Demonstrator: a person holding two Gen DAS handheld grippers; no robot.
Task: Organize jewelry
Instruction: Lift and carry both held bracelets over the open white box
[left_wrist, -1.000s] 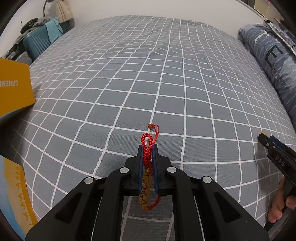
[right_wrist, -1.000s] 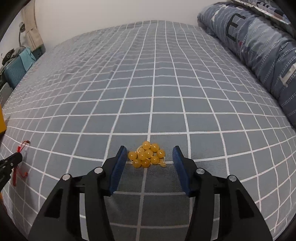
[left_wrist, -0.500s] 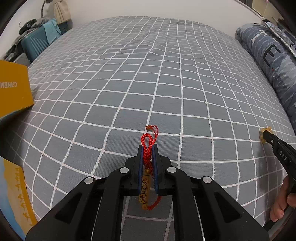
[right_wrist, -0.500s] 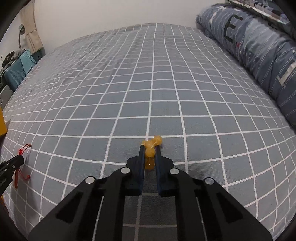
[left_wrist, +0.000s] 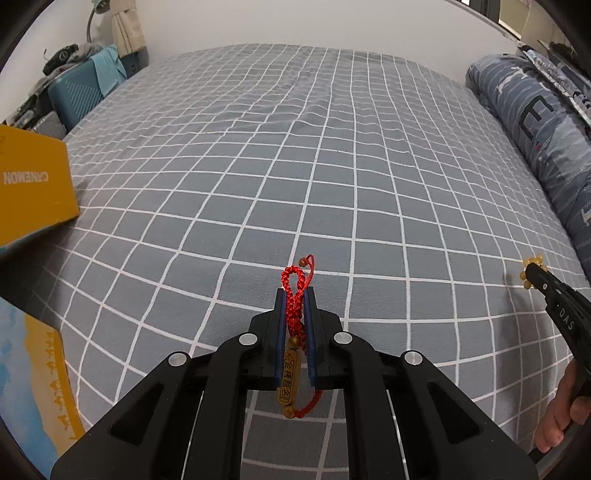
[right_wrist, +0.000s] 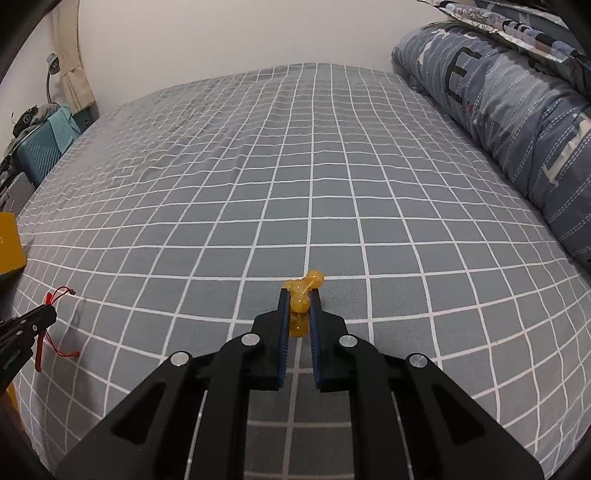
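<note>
My left gripper is shut on a red braided cord bracelet with a wooden charm tube, held above the grey checked bed. It also shows at the left edge of the right wrist view, the red cord dangling from it. My right gripper is shut on a yellow bead bracelet, its beads bunched between and ahead of the pads. It appears at the right of the left wrist view, the beads at its tip.
The grey bedsheet stretches ahead. A yellow box lies at the left, with a blue-and-yellow box at the near left. A folded blue quilt lines the right side. A teal suitcase stands beyond the bed.
My right gripper closed on the yellow beads, which lay loose between open jaws a second ago, and has lifted them. My left gripper still holds the red bracelet.
</note>
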